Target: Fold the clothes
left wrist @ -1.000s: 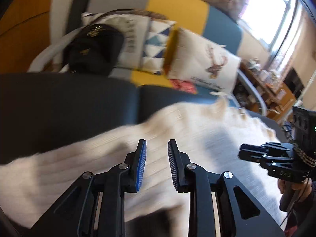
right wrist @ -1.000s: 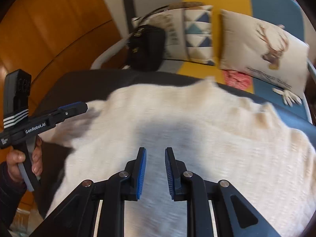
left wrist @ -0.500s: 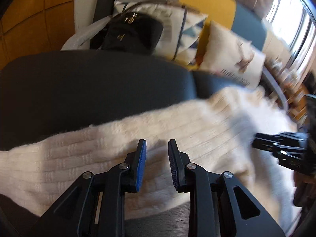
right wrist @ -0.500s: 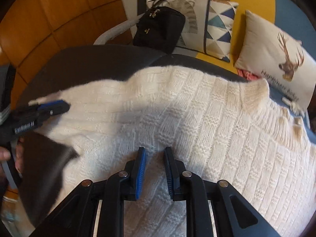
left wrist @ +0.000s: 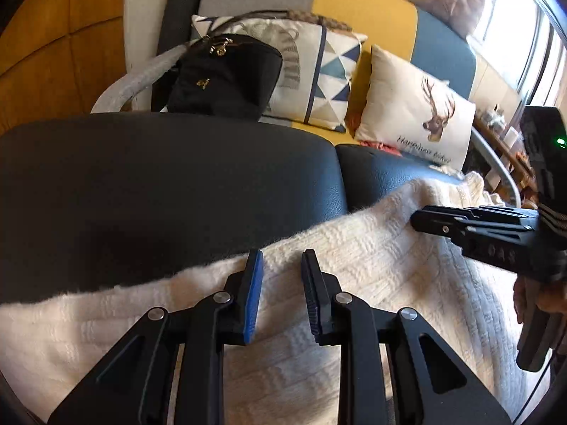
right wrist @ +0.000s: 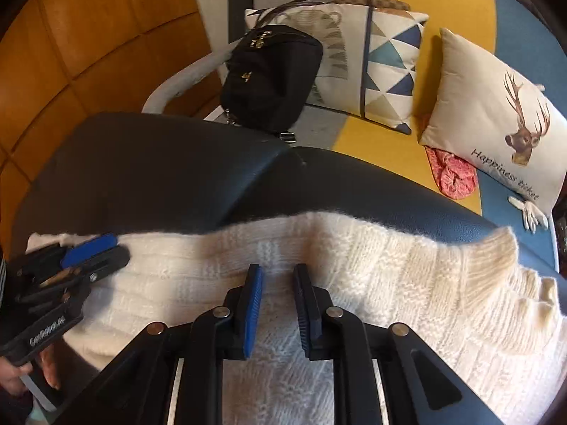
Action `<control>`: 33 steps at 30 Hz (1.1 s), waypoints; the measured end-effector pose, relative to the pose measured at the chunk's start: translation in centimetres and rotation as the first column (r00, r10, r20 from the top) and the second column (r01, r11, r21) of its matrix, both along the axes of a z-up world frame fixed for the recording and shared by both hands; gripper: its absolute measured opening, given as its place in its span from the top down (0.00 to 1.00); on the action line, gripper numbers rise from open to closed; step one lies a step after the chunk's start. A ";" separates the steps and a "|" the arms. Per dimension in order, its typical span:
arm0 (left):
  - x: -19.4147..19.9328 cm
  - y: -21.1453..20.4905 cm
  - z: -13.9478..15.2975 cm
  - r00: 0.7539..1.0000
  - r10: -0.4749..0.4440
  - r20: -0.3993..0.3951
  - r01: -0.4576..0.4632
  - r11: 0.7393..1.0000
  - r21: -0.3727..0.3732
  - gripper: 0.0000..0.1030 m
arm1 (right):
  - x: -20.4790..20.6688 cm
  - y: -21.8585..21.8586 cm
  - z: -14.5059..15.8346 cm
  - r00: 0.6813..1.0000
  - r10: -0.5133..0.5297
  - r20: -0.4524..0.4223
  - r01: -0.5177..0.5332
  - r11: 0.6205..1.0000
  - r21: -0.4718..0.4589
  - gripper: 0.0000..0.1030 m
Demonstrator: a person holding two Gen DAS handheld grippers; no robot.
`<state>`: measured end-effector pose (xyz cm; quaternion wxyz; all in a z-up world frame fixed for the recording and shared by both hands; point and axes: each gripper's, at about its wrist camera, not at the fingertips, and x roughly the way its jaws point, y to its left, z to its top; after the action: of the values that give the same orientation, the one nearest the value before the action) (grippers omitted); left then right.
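Left wrist view: the left gripper (left wrist: 281,294), fingers spread and holding nothing, hovers over a cream knit sweater (left wrist: 372,269) spread on a dark leather ottoman (left wrist: 170,184), likely ready to grip.

Right wrist view: the right gripper (right wrist: 278,304), fingers likewise apart, hovers near the sweater's far edge.

The deer cushion (right wrist: 496,120) carries the words "Happiness ticket" in dark script under the stag's head, clear in the right wrist view and partly blurred in the left. The left gripper (right wrist: 95,258) has white lettering on its side, too smeared to read for certain
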<state>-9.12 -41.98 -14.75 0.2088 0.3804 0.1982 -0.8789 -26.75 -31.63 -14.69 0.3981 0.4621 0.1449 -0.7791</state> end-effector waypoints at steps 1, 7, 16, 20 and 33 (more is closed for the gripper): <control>0.1 -0.2 0.0 1.000 0.004 -0.006 -0.004 1.000 0.012 0.76 | -0.1 0.0 0.0 1.000 -0.001 -0.002 0.001 1.000 -0.006 0.84; 1.5 -0.6 1.8 0.999 0.008 -0.035 -0.006 0.999 0.041 0.76 | 1.4 1.8 1.7 0.998 0.037 0.041 -0.034 0.998 -0.056 0.83; 8.3 -1.6 1.0 0.994 0.104 0.046 -0.104 0.995 0.006 0.76 | 8.2 3.9 1.0 0.974 0.212 0.082 -0.211 0.977 -0.028 0.82; 9.8 -2.9 0.5 0.986 0.153 0.068 -0.154 0.988 0.010 0.75 | 9.1 4.0 -0.2 0.974 0.225 0.026 -0.226 0.974 0.021 0.83; 6.9 10.1 4.5 0.940 -0.321 -0.115 0.334 0.934 0.129 0.75 | 12.3 11.4 0.8 0.984 0.133 0.118 -0.131 0.991 -0.023 0.82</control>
<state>-2.27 -31.91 -10.29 0.0216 0.3815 0.2053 -0.9010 -14.46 -20.23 -13.90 0.4602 0.4941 0.1455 -0.7231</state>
